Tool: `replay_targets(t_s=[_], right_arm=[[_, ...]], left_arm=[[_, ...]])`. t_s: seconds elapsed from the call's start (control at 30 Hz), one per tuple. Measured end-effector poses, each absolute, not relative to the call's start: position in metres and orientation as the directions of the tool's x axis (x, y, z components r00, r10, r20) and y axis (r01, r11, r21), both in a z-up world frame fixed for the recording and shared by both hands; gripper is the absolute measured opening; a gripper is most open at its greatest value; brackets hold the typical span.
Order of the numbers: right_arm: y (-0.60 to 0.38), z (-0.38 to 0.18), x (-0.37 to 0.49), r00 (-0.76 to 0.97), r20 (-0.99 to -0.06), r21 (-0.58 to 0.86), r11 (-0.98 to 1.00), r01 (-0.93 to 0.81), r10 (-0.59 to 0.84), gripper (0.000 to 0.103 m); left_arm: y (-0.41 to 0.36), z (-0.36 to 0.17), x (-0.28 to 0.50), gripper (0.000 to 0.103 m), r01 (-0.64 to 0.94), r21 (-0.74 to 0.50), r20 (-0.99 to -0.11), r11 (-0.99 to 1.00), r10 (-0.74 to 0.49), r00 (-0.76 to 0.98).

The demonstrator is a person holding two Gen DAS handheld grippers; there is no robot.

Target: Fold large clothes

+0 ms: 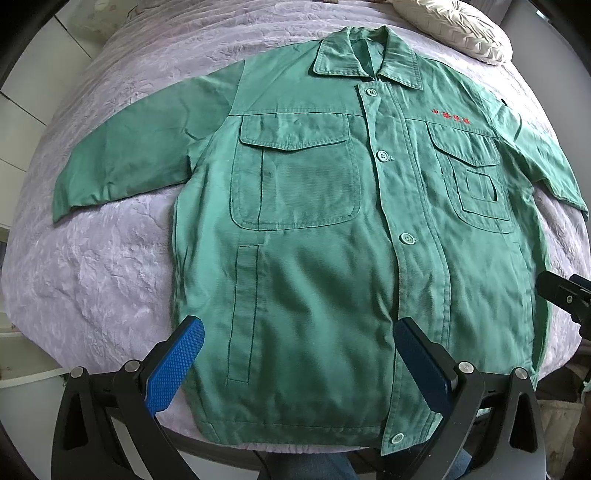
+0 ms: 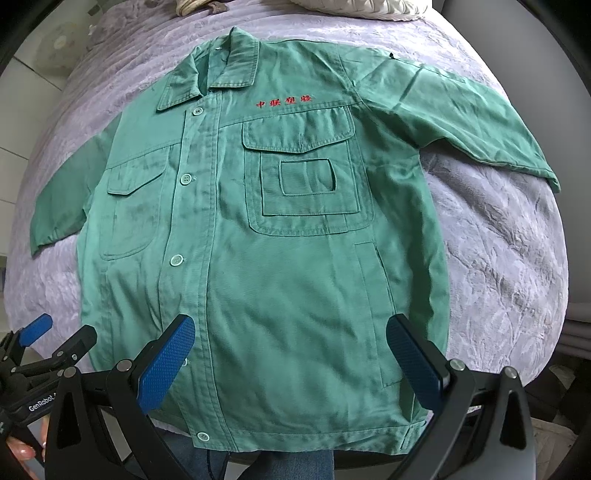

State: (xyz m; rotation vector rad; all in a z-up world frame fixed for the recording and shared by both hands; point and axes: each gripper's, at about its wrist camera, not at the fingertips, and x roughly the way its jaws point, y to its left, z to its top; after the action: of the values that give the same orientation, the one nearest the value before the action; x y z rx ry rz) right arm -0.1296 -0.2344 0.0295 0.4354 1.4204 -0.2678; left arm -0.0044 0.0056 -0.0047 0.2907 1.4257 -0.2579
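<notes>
On the bed with the pale lilac textured bedspread point(image 1: 110, 280): one green long-sleeved cotton work jacket point(image 1: 314, 258), laid flat, front side up, collar point(image 1: 365, 55) toward the far end, hem at the near edge. Both sleeves are spread outward to either side. The front placket is closed with round green buttons point(image 1: 384, 156) in a row. There are two flapped chest pockets; red embroidered characters point(image 2: 284, 101) sit above the pocket on the right-hand side of both views. A cream pleated cushion point(image 1: 454, 26) lies beyond the collar.

Left gripper point(image 1: 295, 363): hovering above the hem, blue textured fingers point(image 1: 173, 369) spread wide, nothing between them. In the right wrist view this gripper shows at the lower left, over the bedspread just beside the jacket's side.

Right gripper point(image 2: 291, 363): also above the hem region, fingers point(image 2: 166, 362) spread wide and empty.

Blue denim of the person's legs point(image 2: 288, 465) shows below the bed's edge.
</notes>
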Motion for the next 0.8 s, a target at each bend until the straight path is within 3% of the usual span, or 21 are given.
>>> replay_targets(t_s=[0.8], right_arm=[[-0.2340, 0.0297, -0.1282, 0.138, -0.988, 0.129, 0.892, 0.433, 0.077, 0.103]], left_arm=[[0.0037, -0.0049, -0.0046, 0.103, 0.344, 0.042, -0.992, 0.938, -0.001, 0.124]])
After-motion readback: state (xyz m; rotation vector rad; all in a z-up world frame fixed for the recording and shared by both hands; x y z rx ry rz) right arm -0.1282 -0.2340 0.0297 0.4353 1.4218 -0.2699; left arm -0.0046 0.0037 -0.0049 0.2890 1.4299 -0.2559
